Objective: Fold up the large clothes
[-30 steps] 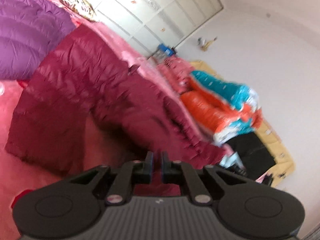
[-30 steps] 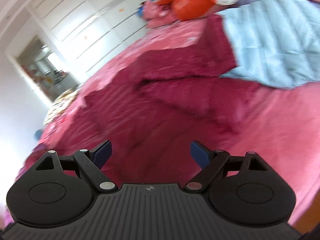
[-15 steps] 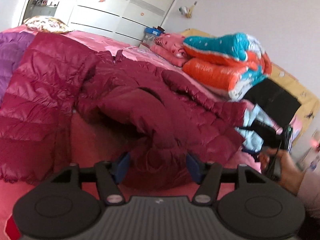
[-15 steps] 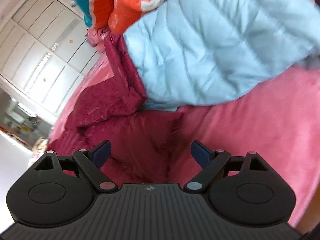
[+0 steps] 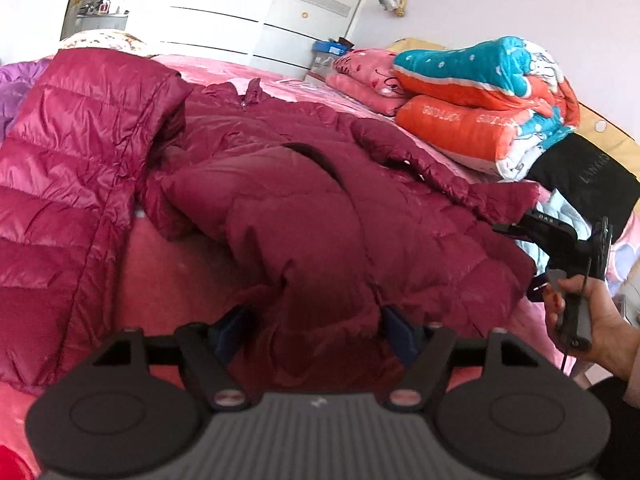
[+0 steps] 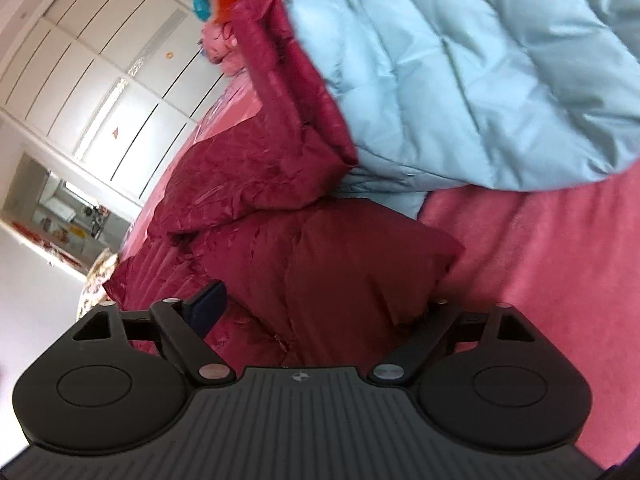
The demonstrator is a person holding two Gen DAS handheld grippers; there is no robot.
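A maroon down jacket (image 5: 304, 208) lies spread and rumpled on the pink bed (image 5: 172, 276). My left gripper (image 5: 316, 330) is low over its near edge. Its jaws are opening, and a bunched fold of the jacket lies slack between the blue pads. In the right wrist view a corner of the same jacket (image 6: 320, 264) sits between the fingers of my right gripper (image 6: 324, 304). These jaws are closing. The left pad (image 6: 208, 304) stands clear of the cloth and the jacket hides the right pad. A hand (image 5: 592, 328) holds the right gripper at the jacket's right edge.
A light blue down jacket (image 6: 460, 80) overlaps the maroon one's far corner. A shinier red jacket (image 5: 72, 168) and a purple one (image 5: 16, 84) lie to the left. Folded orange and teal blankets (image 5: 480, 100) are stacked at the back right, with white wardrobe doors (image 5: 248, 20) behind.
My left gripper has gone from shut to open, and the jacket fold now lies loose between its fingers. My right gripper has swung down onto the jacket's corner, and its jaws have narrowed slightly.
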